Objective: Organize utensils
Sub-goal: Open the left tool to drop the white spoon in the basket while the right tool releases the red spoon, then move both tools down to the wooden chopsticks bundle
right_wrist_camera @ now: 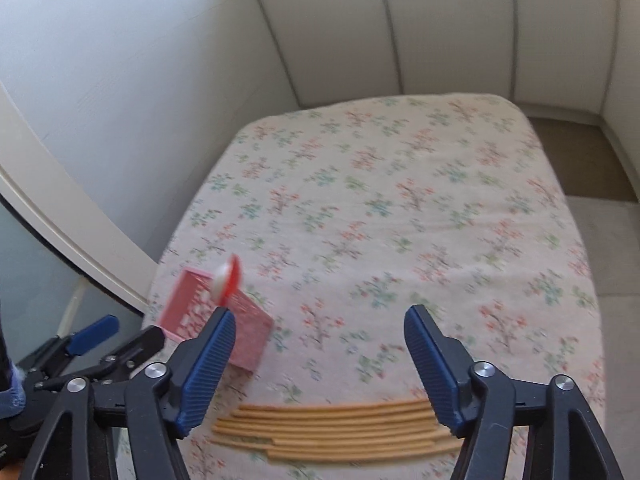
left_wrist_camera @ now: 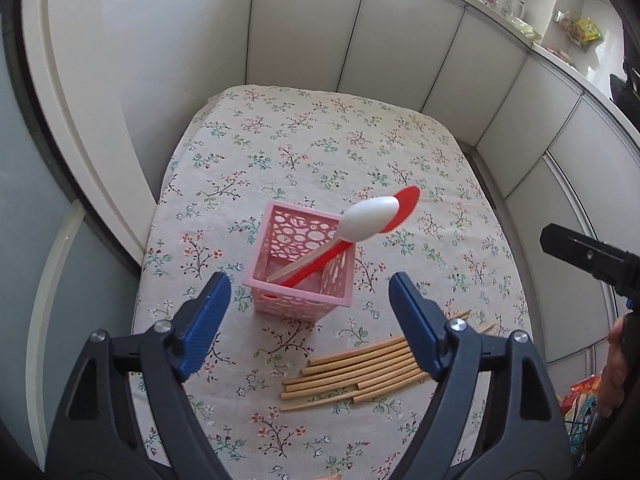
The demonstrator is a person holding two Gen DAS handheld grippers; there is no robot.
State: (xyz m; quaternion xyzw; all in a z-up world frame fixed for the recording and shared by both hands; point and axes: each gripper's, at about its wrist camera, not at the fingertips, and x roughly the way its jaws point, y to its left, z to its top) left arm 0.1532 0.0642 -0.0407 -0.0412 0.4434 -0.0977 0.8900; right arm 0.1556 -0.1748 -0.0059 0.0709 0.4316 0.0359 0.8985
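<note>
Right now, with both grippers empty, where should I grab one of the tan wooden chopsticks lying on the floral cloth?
Take the outermost tan wooden chopstick near mid-length, coming straight down with the right hand-held gripper, fingers across its length. The sticks lie flat, packed side by side, so only the bundle's edge probably leaves finger room.

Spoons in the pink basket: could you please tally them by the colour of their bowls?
Red spoon: 1
White spoon: 1
Total: 2, both leaning in the pink basket.
</note>
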